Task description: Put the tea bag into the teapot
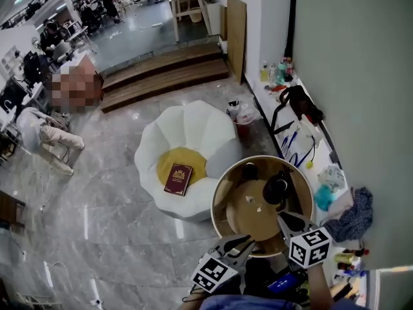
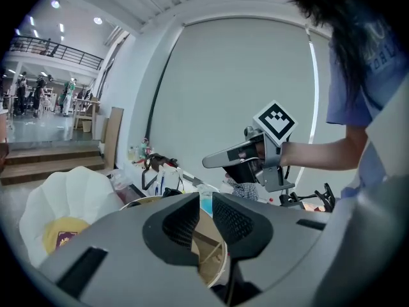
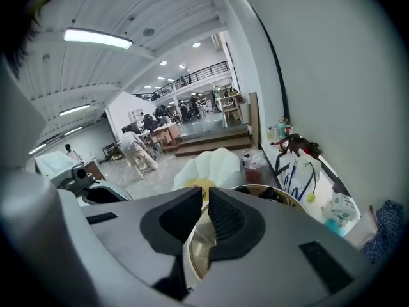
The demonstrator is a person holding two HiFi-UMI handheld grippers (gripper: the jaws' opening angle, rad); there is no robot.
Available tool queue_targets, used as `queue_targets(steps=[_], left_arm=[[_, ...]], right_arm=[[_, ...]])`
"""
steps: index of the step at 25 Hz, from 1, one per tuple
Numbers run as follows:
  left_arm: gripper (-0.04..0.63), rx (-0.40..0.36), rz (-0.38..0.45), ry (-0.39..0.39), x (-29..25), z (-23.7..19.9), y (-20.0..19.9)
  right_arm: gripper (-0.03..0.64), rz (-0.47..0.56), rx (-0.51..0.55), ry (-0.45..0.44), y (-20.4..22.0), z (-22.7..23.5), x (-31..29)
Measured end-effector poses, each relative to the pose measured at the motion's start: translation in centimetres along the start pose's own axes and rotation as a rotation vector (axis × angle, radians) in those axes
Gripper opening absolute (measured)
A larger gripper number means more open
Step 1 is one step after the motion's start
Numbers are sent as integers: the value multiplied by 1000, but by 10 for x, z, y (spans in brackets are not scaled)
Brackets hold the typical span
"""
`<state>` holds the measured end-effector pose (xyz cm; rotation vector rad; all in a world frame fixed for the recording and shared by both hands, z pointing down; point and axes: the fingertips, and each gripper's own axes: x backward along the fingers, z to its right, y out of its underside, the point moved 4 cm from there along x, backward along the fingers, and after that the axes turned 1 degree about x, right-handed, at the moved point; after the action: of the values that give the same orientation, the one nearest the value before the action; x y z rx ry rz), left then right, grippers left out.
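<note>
A black teapot (image 1: pixel 277 188) stands on the round wooden table (image 1: pixel 222 202), on its right half. Two small white bits, likely the tea bag (image 1: pixel 250 200), lie on the tabletop left of the pot. A second dark vessel (image 1: pixel 248 171) sits at the table's far side. My left gripper (image 1: pixel 247 241) hovers over the table's near edge, and my right gripper (image 1: pixel 284 219) is just in front of the teapot. In the gripper views, the left gripper (image 2: pixel 206 200) and the right gripper (image 3: pixel 205 194) each have their jaws drawn together with nothing between them.
A white petal-shaped chair (image 1: pixel 187 157) with a yellow cushion and a dark red book (image 1: pixel 178 179) stands left of the table. A cluttered white ledge (image 1: pixel 303 141) runs along the wall on the right. Wooden steps (image 1: pixel 161 73) and people lie farther off.
</note>
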<state>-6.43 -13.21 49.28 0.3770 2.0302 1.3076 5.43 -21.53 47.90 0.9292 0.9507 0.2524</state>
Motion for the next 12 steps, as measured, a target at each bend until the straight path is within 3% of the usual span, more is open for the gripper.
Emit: queue_targets(steps=[12], left_arm=[[58, -68, 68, 60, 73, 29, 3]], right_arm=[[37, 108, -26, 91, 19, -80, 61]])
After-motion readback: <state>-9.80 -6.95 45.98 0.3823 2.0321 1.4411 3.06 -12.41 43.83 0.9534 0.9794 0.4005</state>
